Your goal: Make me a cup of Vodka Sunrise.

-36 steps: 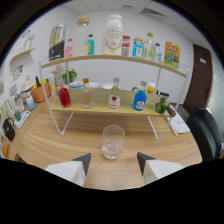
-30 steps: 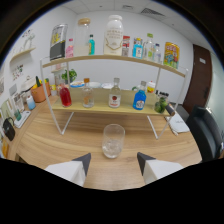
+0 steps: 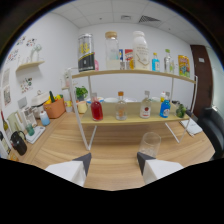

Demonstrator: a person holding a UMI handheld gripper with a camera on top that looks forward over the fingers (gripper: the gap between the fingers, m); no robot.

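Prep stage: glass (image 3: 149,144) empty, nothing poured.
We hold gripper (image 3: 114,161) wide open, w/ nothing in it; bottles on near shelf (image 3: 130,119) untouched, all pours remain.

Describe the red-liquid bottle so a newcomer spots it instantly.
Find the two-tier shelf rack on the wooden table, beyond the open gripper. On its lower shelf, the red bottle stands left of the clear bottles; it alone holds red liquid.

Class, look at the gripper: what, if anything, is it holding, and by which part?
Nothing. The gripper is open with an empty gap between its fingers; the glass stands on the table just ahead, untouched.
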